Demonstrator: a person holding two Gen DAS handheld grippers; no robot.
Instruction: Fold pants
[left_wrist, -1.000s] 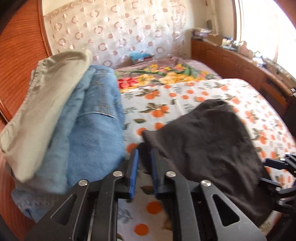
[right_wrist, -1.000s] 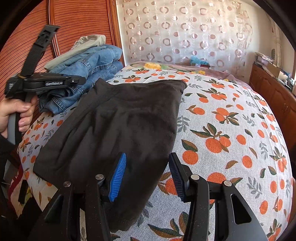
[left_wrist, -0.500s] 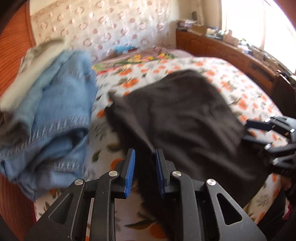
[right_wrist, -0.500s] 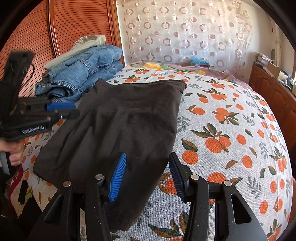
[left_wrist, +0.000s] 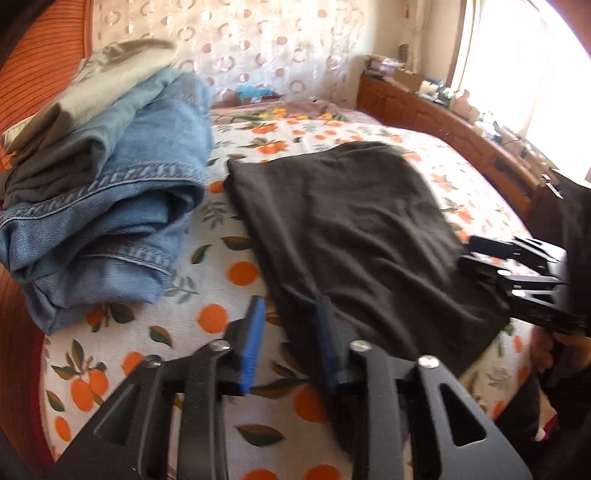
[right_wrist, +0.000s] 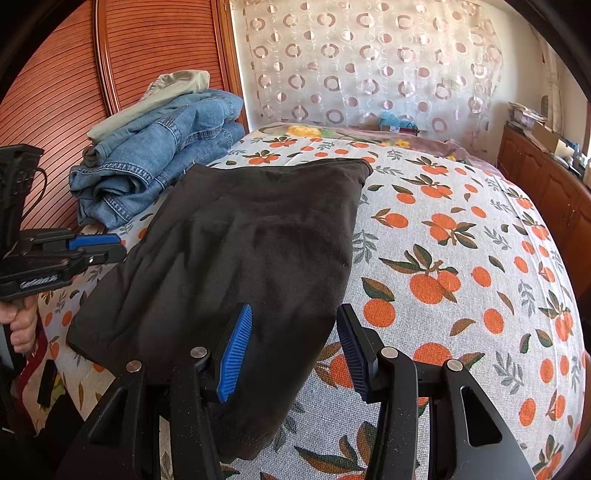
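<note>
Since the earlier frames, the left gripper had come down toward the near left edge of the dark pants; its jaws had just been opening and stood apart, the edge of the cloth lying between them, pads not visibly pressing. The right gripper had stayed where it was, jaws released, the near right corner of the pants below and between them, not pinched.

- Dark pants: already folded over, spread flat on the bed, running away from both sets of jaws.
- Bed: cover printed with oranges and leaves, bare to the right of the right jaws.
- Stack of jeans: left of the left jaws, beyond them, just beside the pants' left edge; whether touching could not be told.
- Pale folded garment: on top of the jeans.
- Wooden slatted panel: behind the stack.
- Patterned curtain: far beyond the jaws.
- Wooden cabinet: far right, cluttered on top.
</note>
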